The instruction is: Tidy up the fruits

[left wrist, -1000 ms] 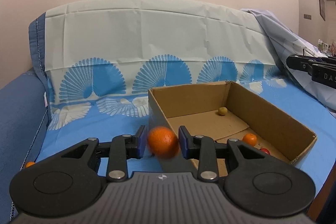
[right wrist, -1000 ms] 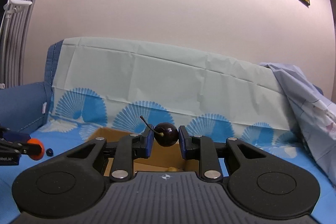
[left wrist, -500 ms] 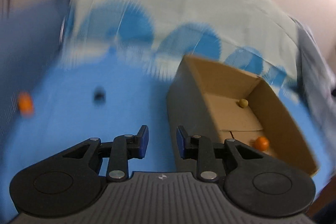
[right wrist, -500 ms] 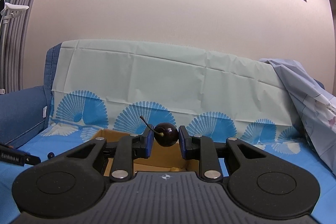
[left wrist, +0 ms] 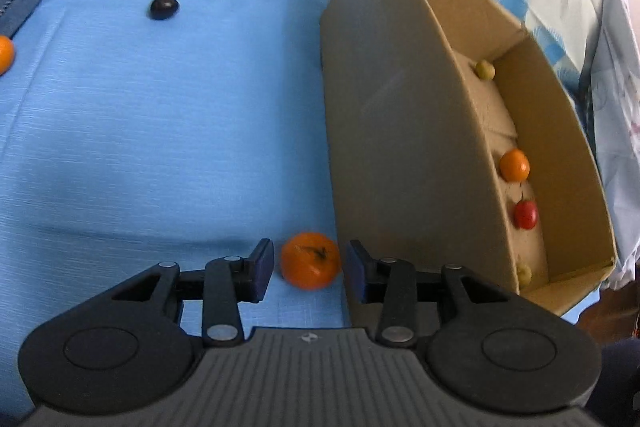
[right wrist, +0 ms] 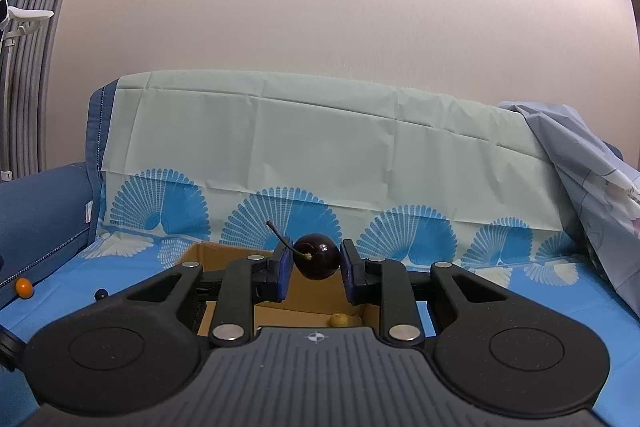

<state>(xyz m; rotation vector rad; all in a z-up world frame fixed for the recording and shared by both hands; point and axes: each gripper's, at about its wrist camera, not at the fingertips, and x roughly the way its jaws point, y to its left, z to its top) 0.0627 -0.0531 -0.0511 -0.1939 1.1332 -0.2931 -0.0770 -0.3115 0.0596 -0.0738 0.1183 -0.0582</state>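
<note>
My left gripper [left wrist: 310,263] is open, its fingers on either side of an orange [left wrist: 310,259] that lies on the blue cloth against the outer wall of the cardboard box [left wrist: 400,131]. Inside the box lie a small orange [left wrist: 514,165], a red fruit [left wrist: 525,214] and two yellowish fruits [left wrist: 485,69]. My right gripper [right wrist: 314,263] is shut on a dark cherry [right wrist: 317,261] with a stem, held above the box [right wrist: 240,259].
A dark cherry [left wrist: 163,5] and a small orange [left wrist: 5,53] lie on the blue cloth at the left; both show in the right wrist view, the orange [right wrist: 23,287] beside the blue armrest [right wrist: 40,211]. A pale sheet [right wrist: 592,163] hangs at the right.
The orange left my left gripper and now lies on the cloth beside the box. The left gripper tipped down over it. The right gripper kept hold of the cherry, nearly still.
</note>
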